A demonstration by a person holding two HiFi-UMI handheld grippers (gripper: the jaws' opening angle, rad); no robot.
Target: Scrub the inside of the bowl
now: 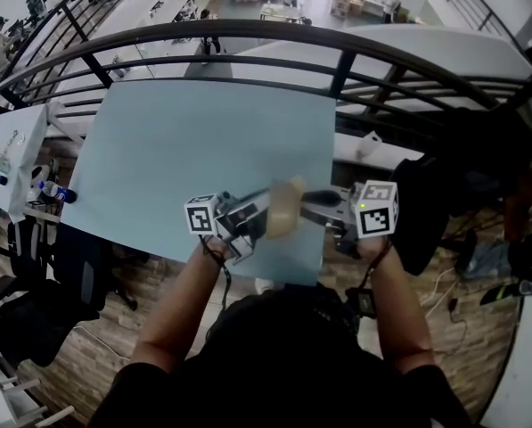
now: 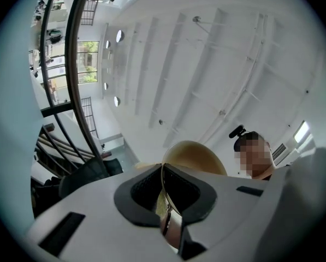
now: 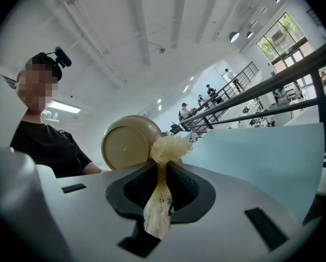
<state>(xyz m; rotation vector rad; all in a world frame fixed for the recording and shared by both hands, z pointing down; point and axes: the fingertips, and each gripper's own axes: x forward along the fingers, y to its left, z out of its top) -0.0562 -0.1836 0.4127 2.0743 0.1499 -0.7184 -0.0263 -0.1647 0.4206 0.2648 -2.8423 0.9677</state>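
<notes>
The left gripper (image 2: 164,173) has its fingers (image 2: 141,192) pinched shut on the rim of the bowl (image 2: 198,156), which is held in the air above the worktop (image 1: 203,150). The right gripper (image 3: 161,173) is clamped on a scrubber (image 3: 168,148), whose tuft pokes out just beyond its fingers, beside the bowl's base. The bowl's mouth seems to face away, so turn it toward the tuft, then press in and sweep round the wall.

Tan bowl (image 1: 286,208) tipped sideways in midair, pale mesh scrubber (image 3: 168,149) just beside it.
</notes>
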